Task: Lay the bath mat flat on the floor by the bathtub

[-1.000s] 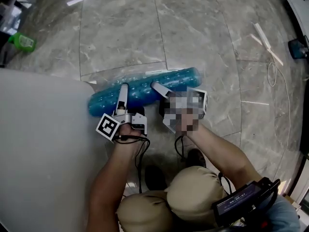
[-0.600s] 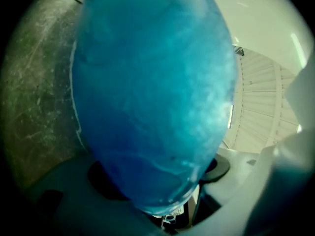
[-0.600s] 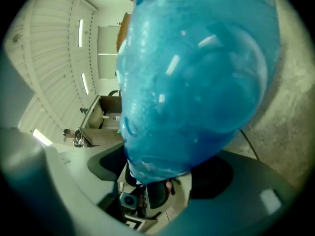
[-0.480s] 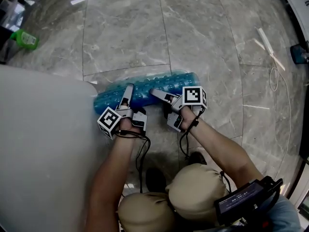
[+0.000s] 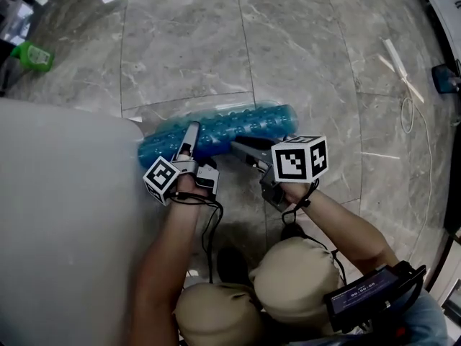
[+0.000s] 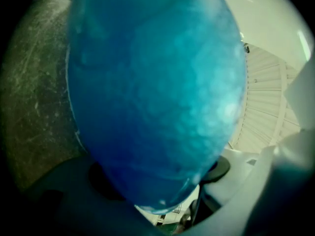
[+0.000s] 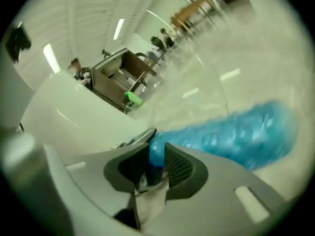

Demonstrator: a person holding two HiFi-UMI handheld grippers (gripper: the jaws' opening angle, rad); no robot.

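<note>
While the rolled bath mat (image 5: 238,123) lies on the floor (image 5: 302,63) by the bathtub (image 5: 65,215), the left gripper (image 5: 191,134) holds it, blue bulk masking its jaws; the right gripper (image 5: 235,145), jaws just narrowed, pinches its edge.

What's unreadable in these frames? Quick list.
- Left gripper grip: left gripper view, the bath mat fills the frame and covers the fingers; pressing or not, unclear.
- Right gripper: fingers have just been closing, mat edge between them; how much is caught, the fingers hide, right gripper view.
- Green object: head view, too small, near the corner.
- Dark object: head view, cut off by the right edge.
</note>
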